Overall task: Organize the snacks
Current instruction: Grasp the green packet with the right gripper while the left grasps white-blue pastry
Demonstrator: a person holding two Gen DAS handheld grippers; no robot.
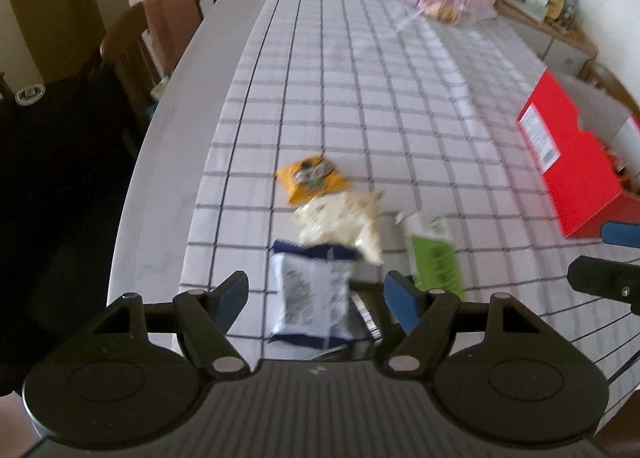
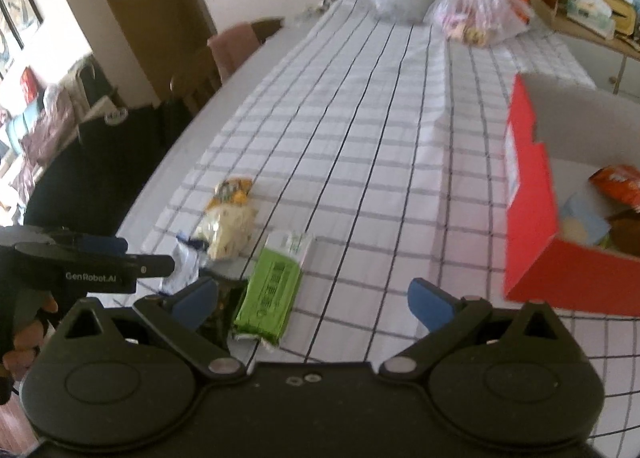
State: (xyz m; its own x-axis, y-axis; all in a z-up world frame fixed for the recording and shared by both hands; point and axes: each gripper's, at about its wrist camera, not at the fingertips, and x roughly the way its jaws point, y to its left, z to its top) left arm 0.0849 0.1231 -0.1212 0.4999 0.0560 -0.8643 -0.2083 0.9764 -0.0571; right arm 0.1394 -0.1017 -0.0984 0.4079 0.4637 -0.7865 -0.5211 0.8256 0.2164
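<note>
On the checked tablecloth [image 1: 360, 106], loose snack packets are approached.
Both the left gripper [image 1: 316, 298] and right gripper [image 2: 312, 298] are held wide apart, nothing grasped; a blue-and-white packet [image 1: 308, 298] is framed by the left.

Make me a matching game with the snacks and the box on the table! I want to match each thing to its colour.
Things:
1. flat foil snack packet with barcode
2. open cardboard box
3. small crinkly snack bag farthest away
4. lumpy snack bag in the middle

Colours:
A. orange-yellow
B. cream
C. green
D. red

Pairs: 1-C, 2-D, 3-A, 4-B
</note>
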